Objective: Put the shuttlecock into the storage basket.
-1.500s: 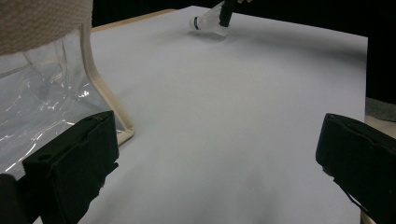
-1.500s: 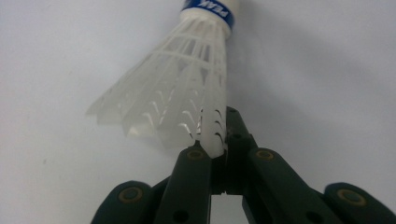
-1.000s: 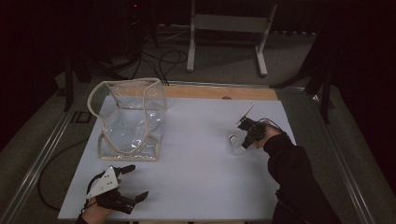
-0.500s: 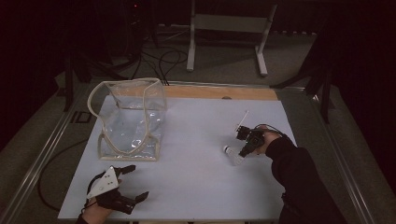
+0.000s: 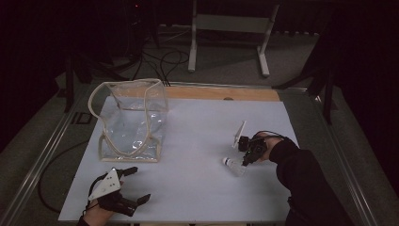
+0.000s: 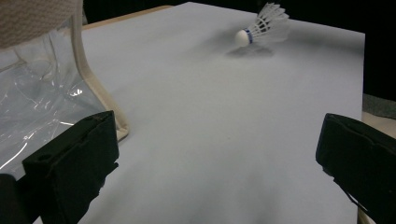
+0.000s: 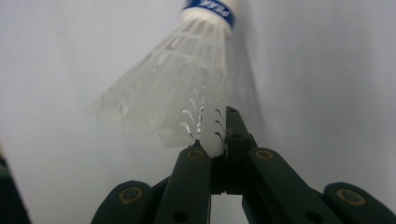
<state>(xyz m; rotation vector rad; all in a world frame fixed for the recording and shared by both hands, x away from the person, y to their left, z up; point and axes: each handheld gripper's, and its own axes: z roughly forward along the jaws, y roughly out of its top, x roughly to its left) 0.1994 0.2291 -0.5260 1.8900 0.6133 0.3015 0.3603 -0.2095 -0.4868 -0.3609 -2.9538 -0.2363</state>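
white table (image 5: 188, 141) | metal stand (image 5: 228, 28) behind | floor cables (image 5: 155, 54) (dark room)

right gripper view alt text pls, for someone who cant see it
A white shuttlecock is pinched by the edge of its feather skirt between the right gripper's two black jaws, which rise from the bottom of the frame. Its cork, ringed with a blue band, points up and away over a plain white table.

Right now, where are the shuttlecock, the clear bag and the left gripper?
shuttlecock (image 7: 187, 79), right gripper view, feather skirt.
clear bag (image 5: 134, 125), high view, front wall.
left gripper (image 5: 135, 184), high view, between its open jaws.
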